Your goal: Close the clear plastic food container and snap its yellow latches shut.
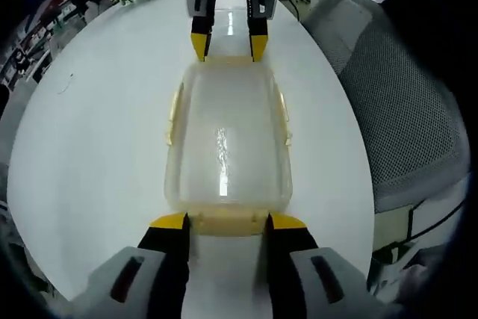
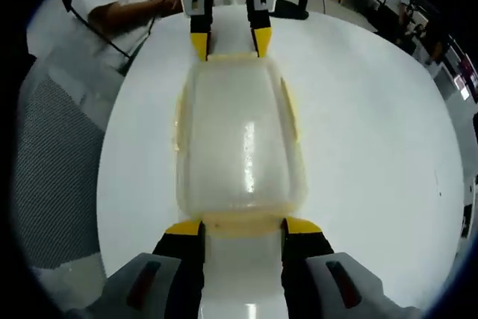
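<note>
1. the clear plastic food container (image 1: 226, 147) lies on the white table (image 1: 97, 147), its lid on top, between the two grippers.
2. the left gripper (image 1: 226, 222) has its jaws apart, one at each side of the near end latch (image 1: 226, 222).
3. the right gripper (image 2: 243, 227) has its jaws apart at the opposite end latch (image 2: 243, 223).
4. yellow side latches (image 1: 284, 117) lie along the long sides.
5. a grey mesh chair (image 1: 403, 110) stands beside the table.

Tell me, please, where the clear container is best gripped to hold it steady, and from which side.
Probably at its two short ends. The clear container is long, with yellow latches along the long sides. The left hand-held gripper and the right hand-held gripper already meet opposite end latches, jaws apart.
</note>
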A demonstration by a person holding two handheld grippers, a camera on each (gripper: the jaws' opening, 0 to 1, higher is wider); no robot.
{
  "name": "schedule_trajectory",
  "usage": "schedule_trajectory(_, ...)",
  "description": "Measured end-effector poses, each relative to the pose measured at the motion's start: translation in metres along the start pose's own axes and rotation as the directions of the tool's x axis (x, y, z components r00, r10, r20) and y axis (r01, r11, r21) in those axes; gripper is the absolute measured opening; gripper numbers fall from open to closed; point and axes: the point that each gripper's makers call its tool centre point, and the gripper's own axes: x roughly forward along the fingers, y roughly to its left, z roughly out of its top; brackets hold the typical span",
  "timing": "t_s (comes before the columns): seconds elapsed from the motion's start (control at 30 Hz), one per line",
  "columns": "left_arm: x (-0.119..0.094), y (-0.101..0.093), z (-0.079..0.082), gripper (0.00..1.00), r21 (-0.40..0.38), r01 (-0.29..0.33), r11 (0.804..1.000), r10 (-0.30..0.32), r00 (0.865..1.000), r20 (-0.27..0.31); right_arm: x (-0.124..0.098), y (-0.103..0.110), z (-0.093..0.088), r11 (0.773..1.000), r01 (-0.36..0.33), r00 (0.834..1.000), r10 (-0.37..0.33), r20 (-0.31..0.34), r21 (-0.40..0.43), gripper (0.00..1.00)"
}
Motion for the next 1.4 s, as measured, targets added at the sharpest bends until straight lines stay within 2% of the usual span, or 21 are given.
schedule_trajectory(0.17, 0.001, -0.001, 0.002, 0.38, 0.002, -0.005, 1.0, 0.005, 1.0, -0.013, -0.002, 0.001, -0.001, 1.0, 0.001, 0.999, -0.001, 0.032, 0.001, 0.39)
schedule_trajectory(0.23, 0.0, -0.001, 0.004, 0.37, -0.042, -0.007, 0.999, 0.008, 1.0, 0.018, -0.003, 0.0, -0.001, 1.0, 0.009, 1.0, -0.009, 0.024, 0.001, 0.39)
schedule_trajectory(0.27, -0.001, -0.001, 0.003, 0.37, -0.03, -0.005, 1.0, 0.005, 1.0, 0.018, -0.004, -0.002, -0.001, 1.0, 0.011, 1.0, -0.012, 0.013, 0.017, 0.39)
schedule_trajectory(0.43, -0.003, -0.003, 0.005, 0.37, -0.032, -0.022, 0.999, 0.021, 0.999, -0.027, -0.012, 0.0, 0.003, 0.999, 0.033, 0.999, -0.033, -0.007, -0.015, 0.39)
schedule_trajectory(0.7, -0.019, -0.013, 0.02, 0.38, -0.038, -0.024, 0.999, 0.024, 1.0, -0.002, -0.028, 0.006, 0.0, 0.999, 0.047, 0.999, -0.047, 0.001, -0.024, 0.39)
schedule_trajectory(1.03, -0.029, -0.02, 0.026, 0.38, -0.028, -0.03, 0.999, 0.03, 1.0, -0.002, -0.04, 0.013, 0.003, 0.999, 0.044, 0.999, -0.044, 0.014, -0.017, 0.38)
schedule_trajectory(1.4, -0.043, -0.016, 0.034, 0.38, -0.035, -0.022, 0.999, 0.022, 1.0, 0.02, -0.055, 0.01, 0.007, 0.999, 0.03, 0.999, -0.029, 0.035, -0.017, 0.38)
